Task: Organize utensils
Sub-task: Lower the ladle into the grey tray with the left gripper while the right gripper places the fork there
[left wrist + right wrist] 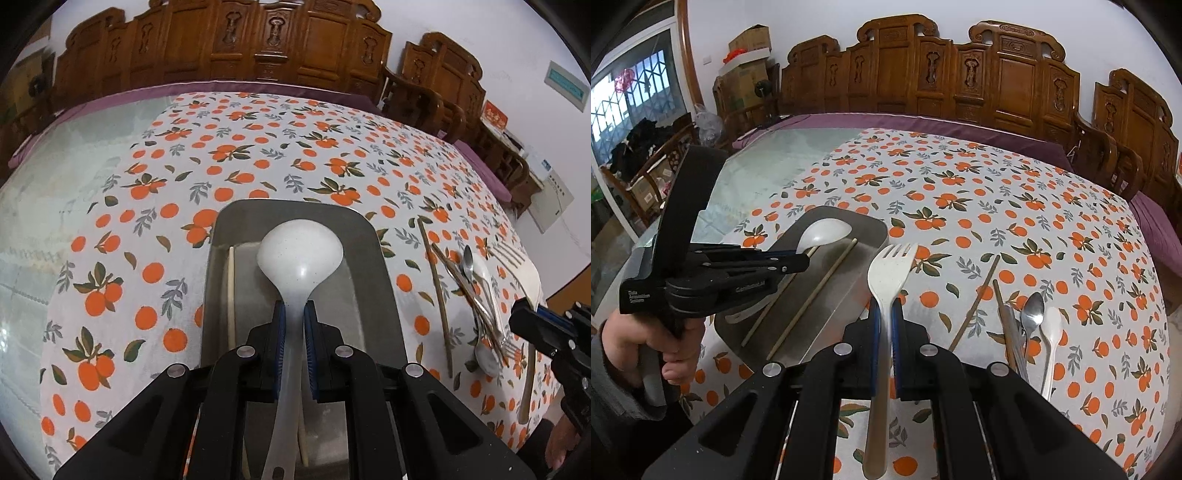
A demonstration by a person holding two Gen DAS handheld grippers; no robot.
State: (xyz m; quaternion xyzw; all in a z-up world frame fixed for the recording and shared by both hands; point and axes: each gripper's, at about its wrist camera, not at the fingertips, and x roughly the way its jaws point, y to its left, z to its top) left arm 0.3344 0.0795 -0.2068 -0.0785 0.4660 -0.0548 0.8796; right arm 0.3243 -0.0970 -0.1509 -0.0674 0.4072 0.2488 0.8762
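Left wrist view: the left gripper [294, 314] has its blue-padded jaws clamped on the neck of a large white plastic ladle-shaped spoon [300, 251], bowl pointing forward away from the camera. The spoon hangs directly over the grey rectangular metal tray [373, 266], its long axis parallel to the tray's long sides. One pale wooden chopstick [231, 291] already lies in the tray along the left wall. The right gripper [535, 321] shows at the right edge, near the loose pile of a small metal spoon [468, 263], brown chopsticks and a white spoon on the orange-patterned tablecloth [221, 155]. Right wrist view: the right gripper [885, 314] is closed on the handle of a white plastic fork [888, 273], tines pointing forward and up. The tray [849, 291] lies ahead and to the left of this fork; the left gripper [798, 263] already occupies the space above it. Judgement: the left hand is nearer to the tray, so the spoon should be lowered lengthwise first; the fork must then travel left, aligned with the tray's long axis.
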